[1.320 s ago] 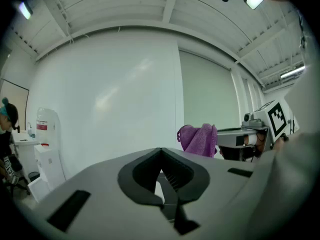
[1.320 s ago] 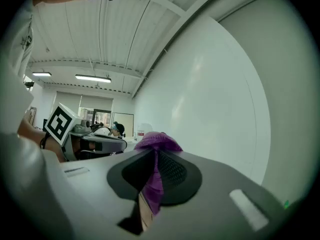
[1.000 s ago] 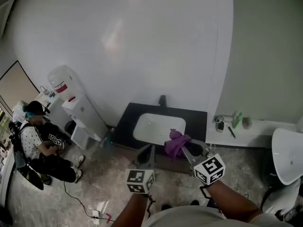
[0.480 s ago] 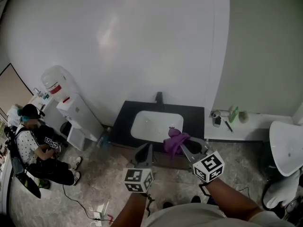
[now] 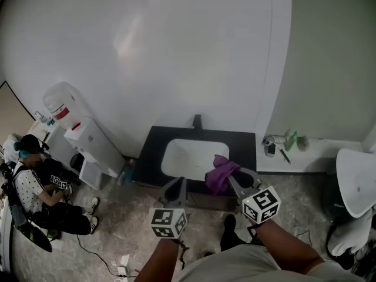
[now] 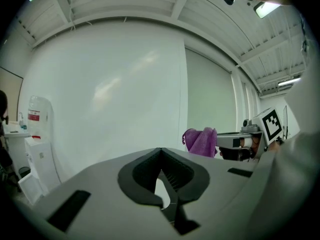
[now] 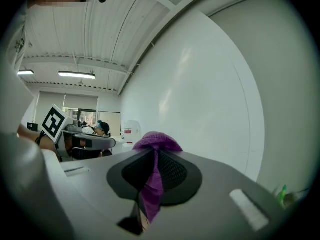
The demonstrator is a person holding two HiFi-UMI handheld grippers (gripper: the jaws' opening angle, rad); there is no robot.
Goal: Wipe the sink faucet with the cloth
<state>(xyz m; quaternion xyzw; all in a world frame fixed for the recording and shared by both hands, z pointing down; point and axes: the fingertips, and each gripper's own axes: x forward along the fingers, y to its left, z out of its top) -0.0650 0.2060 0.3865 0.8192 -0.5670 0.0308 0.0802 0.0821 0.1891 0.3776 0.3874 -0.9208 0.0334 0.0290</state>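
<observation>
Cloth [image 5: 221,175] sits pinched in right tongs [image 5: 237,180], bunched past their tips; left tongs [image 5: 177,187] closed, empty.

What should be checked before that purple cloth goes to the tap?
1. Cloth held: ok, pinched between the jaws of the right claw.
2. Left claw free: ok, jaws together, nothing between them.
3. Faucet in sight: ok, it stands at the back of the sink.
4. Cloth touching the faucet: not ok, it hangs near the sink's front edge, apart from the faucet.
5. Cloth damp or dry: cannot tell.
</observation>
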